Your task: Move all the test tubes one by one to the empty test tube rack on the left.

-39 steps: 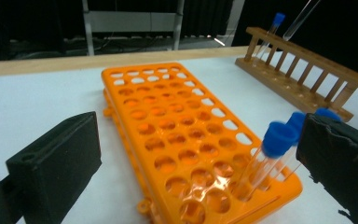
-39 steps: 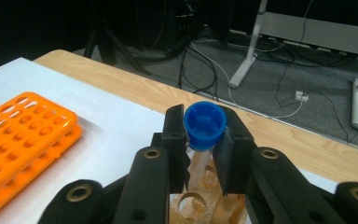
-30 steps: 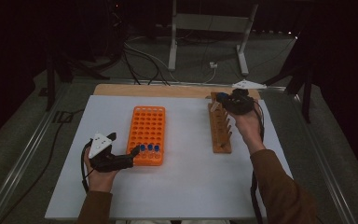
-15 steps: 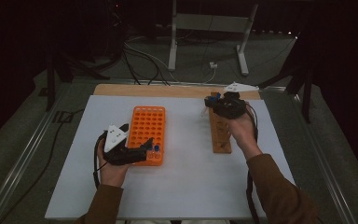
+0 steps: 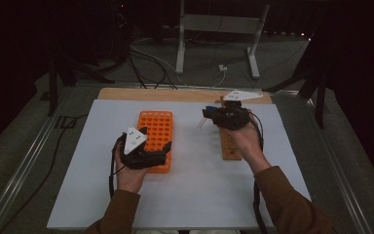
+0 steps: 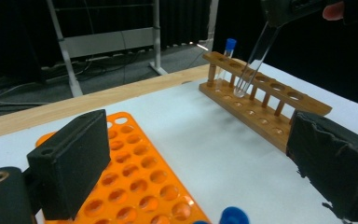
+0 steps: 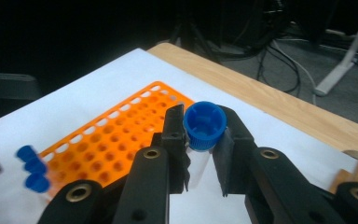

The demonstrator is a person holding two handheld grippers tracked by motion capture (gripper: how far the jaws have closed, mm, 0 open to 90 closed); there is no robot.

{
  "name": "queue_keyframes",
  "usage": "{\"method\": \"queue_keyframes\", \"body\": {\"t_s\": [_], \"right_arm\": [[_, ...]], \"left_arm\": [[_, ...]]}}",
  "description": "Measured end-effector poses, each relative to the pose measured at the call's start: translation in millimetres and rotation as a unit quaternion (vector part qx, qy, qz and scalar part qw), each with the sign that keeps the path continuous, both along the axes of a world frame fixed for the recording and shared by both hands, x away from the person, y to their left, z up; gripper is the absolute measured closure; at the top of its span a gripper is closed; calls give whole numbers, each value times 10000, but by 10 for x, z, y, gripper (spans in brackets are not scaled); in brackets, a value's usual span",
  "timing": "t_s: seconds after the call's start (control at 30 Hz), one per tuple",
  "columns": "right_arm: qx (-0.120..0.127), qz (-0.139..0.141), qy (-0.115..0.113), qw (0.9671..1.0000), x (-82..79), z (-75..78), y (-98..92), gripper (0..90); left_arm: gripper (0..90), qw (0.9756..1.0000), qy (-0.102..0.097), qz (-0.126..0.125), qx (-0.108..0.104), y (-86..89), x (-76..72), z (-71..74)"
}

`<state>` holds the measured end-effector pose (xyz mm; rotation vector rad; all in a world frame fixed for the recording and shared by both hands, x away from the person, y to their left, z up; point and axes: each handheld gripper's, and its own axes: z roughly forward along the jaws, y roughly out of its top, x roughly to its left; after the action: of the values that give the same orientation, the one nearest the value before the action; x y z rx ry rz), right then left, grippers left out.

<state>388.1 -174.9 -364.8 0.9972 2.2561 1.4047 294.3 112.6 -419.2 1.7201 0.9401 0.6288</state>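
Carrying a blue-capped test tube (image 7: 204,128), clamped in the right gripper (image 7: 200,154), from the wooden rack (image 5: 230,144) toward the orange rack (image 5: 156,136), left gripper (image 5: 152,155) gaping empty there, next needing alignment over a free hole.

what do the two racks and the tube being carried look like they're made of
Orange rack: probably moulded plastic, given its uniform bright colour and smooth grid of round holes. Brown rack: looks like wood, matte tan with dowel-like posts between two rails. Tube in the right hand-held gripper: see-through, so glass or clear plastic, which cannot be told; its blue cap looks like ribbed plastic.
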Motion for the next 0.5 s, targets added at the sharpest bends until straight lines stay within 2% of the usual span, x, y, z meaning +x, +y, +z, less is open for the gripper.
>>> {"method": "queue_keyframes", "body": {"t_s": [0.37,0.5], "right_arm": [[20,388,37,9992,-165,55,192,764],[32,507,65,9987,-217,72,259,764]], "left_arm": [[92,9999,-52,-142,10,-169,6,38],[135,9997,-21,-230,59,-249,16,49]]}}
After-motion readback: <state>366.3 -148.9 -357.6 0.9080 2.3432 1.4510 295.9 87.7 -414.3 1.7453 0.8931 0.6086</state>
